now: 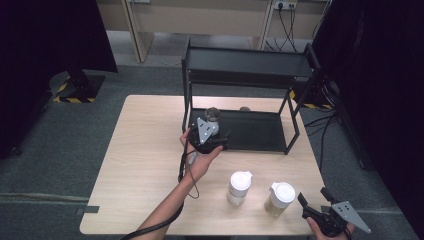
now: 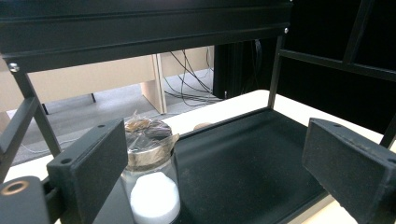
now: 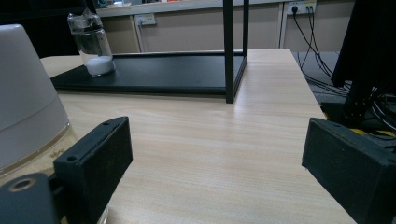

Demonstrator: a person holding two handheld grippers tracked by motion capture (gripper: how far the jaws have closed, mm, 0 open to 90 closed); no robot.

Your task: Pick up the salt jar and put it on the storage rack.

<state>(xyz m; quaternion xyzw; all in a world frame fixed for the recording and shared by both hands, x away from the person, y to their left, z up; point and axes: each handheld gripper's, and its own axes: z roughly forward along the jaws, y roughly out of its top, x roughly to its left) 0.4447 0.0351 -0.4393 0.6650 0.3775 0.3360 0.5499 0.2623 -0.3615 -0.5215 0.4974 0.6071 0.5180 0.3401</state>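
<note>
Over at the lower tray (image 2: 252,163) of the black metal two-tier rack (image 1: 245,62) with the left tool (image 1: 213,127), spread wide and gripping nothing. Standing upright on the tray's near-left corner: the clear glass jar of white powder with a crinkled film-wrapped lid (image 2: 152,179), just beside the inner face of one pad, well apart from the other, not pinched.

Looks like jar-on-the-shelf work, so, to do it well:
- Centre the jar between the pads before any squeeze; off to one side like this, likely to get nudged and tipped.
- Grip on the glass body below the film, not on the loose wrap.
- Stay low and level under the top shelf; mind the rack's front left post right by the tool.
- For a retreat instead, pull straight back, pads kept clear of the glass.

Pose check: left hand (image 1: 202,159) cupped under the tool body, forearm slanting in from the bottom edge across the pale wooden surface (image 1: 145,165), tool aimed into the rack. Right tool (image 3: 217,154) low at the near right corner, likewise wide and empty, parked close beside the white-capped jar of yellowish liquid (image 3: 28,93); touching or not, hard to tell.
</note>
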